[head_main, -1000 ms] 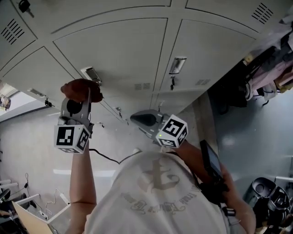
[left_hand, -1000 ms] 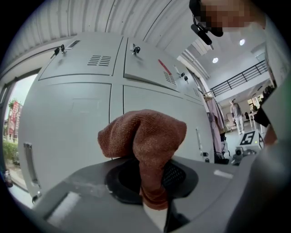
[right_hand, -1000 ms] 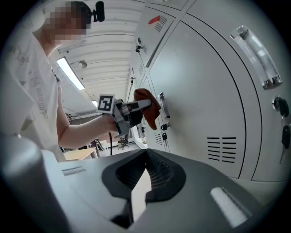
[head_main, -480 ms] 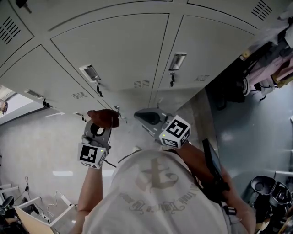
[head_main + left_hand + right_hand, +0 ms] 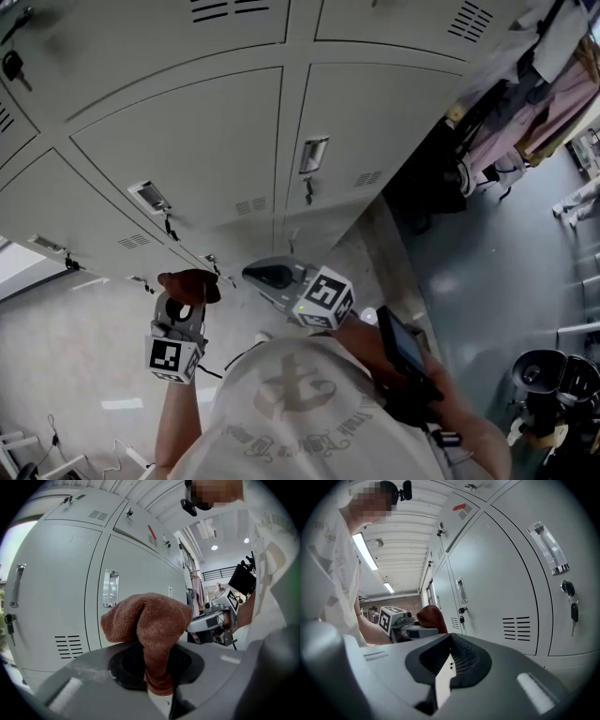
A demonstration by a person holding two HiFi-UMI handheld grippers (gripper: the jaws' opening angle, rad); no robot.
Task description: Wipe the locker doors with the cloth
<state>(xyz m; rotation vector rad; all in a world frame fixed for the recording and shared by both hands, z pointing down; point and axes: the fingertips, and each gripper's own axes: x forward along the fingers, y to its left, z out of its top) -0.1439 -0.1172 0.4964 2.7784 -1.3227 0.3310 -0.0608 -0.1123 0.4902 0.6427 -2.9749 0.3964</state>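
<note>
Cloth: the reddish-brown cloth (image 5: 151,629) stands up out of the left gripper (image 5: 186,302). Its long axis runs from the pinched tail to a bunched head that flops over toward the locker doors (image 5: 187,131).
Where: low down in front of the doors, near their bottom edge; I cannot tell whether it touches the metal.
Left tongs: clamped tight on the cloth's narrow end.
Right tongs: the right gripper (image 5: 443,680) has its jaws pressed together with nothing between them. It is just beside the left one, nose toward the doors.
Doors: pale grey, each with a handle (image 5: 313,155), a key (image 5: 307,187) hanging below it, and vent slots (image 5: 250,205).
</note>
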